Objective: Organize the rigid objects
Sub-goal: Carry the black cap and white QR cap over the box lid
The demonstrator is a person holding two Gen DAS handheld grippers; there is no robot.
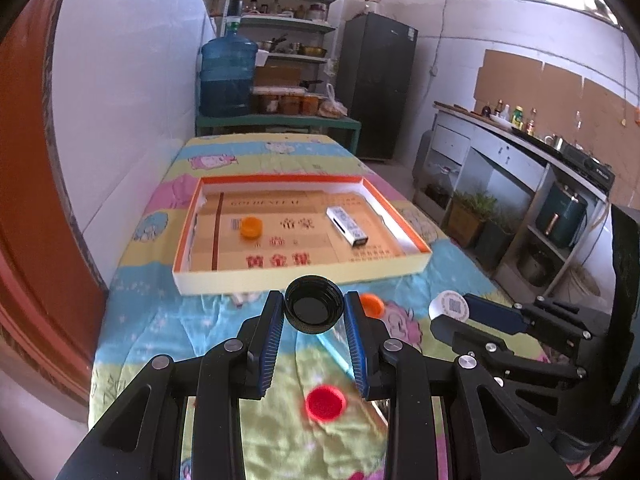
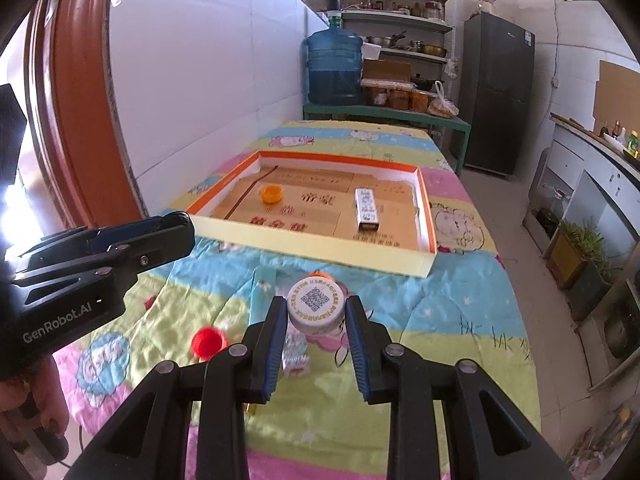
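My left gripper [image 1: 314, 301] is shut on a black bottle cap [image 1: 314, 312], held above the cloth just short of the tray's near wall. My right gripper [image 2: 316, 305] is shut on a white cap with a QR code [image 2: 316, 300], also lifted in front of the tray. The shallow orange-rimmed cardboard tray [image 1: 304, 278] holds an orange cap [image 1: 251, 227] and a small white box [image 1: 347, 226]. On the cloth lie a red cap [image 1: 326, 402] and another orange cap [image 1: 372, 304]. The right wrist view shows the left gripper [image 2: 176, 226] at the left, its cap hidden.
A cartoon-print cloth [image 2: 460, 320] covers the table, which stands against a white wall on the left. A small clear packet [image 2: 296, 350] lies under the right gripper. Beyond the table are a blue water jug [image 2: 334, 68], shelves and a dark fridge [image 2: 500, 92]; a counter runs along the right.
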